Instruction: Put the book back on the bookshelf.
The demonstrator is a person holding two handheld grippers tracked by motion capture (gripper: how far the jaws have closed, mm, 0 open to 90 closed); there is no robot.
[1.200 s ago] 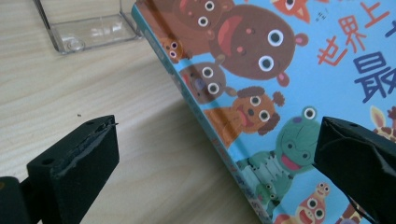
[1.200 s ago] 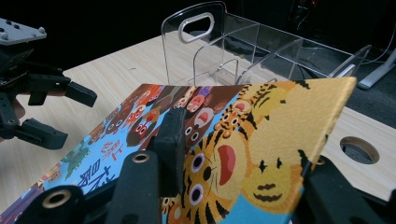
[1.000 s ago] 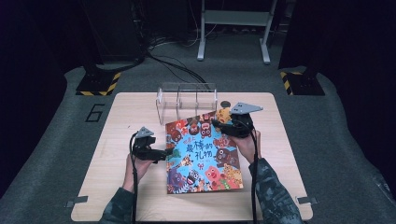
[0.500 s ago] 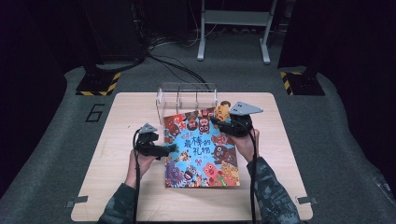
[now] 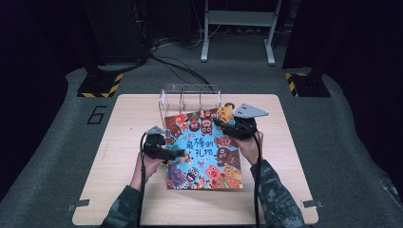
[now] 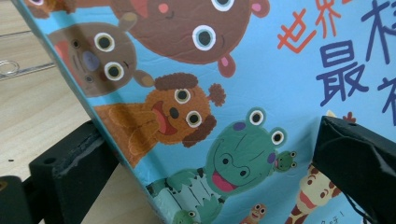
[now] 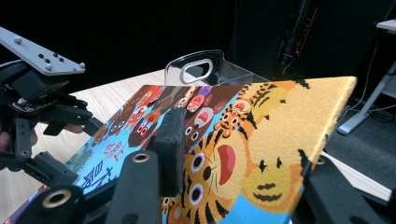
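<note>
A colourful picture book (image 5: 204,152) with cartoon animals and blue characters on its cover is held over the wooden table (image 5: 119,123), its far edge close to a clear acrylic rack (image 5: 190,97). My left gripper (image 5: 173,153) is shut on the book's left edge. In the left gripper view, one jaw is under the book (image 6: 233,93) and one on the cover. My right gripper (image 5: 225,126) is shut on the far right corner. In the right gripper view, a pad presses on the tiger picture of the tilted book (image 7: 261,135), with the rack (image 7: 201,65) behind and the left gripper (image 7: 42,116) at left.
Bare tabletop lies to the left and right of the book and along the near edge. Beyond the table, on the grey floor, stand two posts with yellow-black striped bases (image 5: 100,88) (image 5: 304,83), loose cables (image 5: 180,66) and a metal frame (image 5: 237,28).
The book has shifted a little away from the person, toward the clear rack, with both grippers still holding it.
</note>
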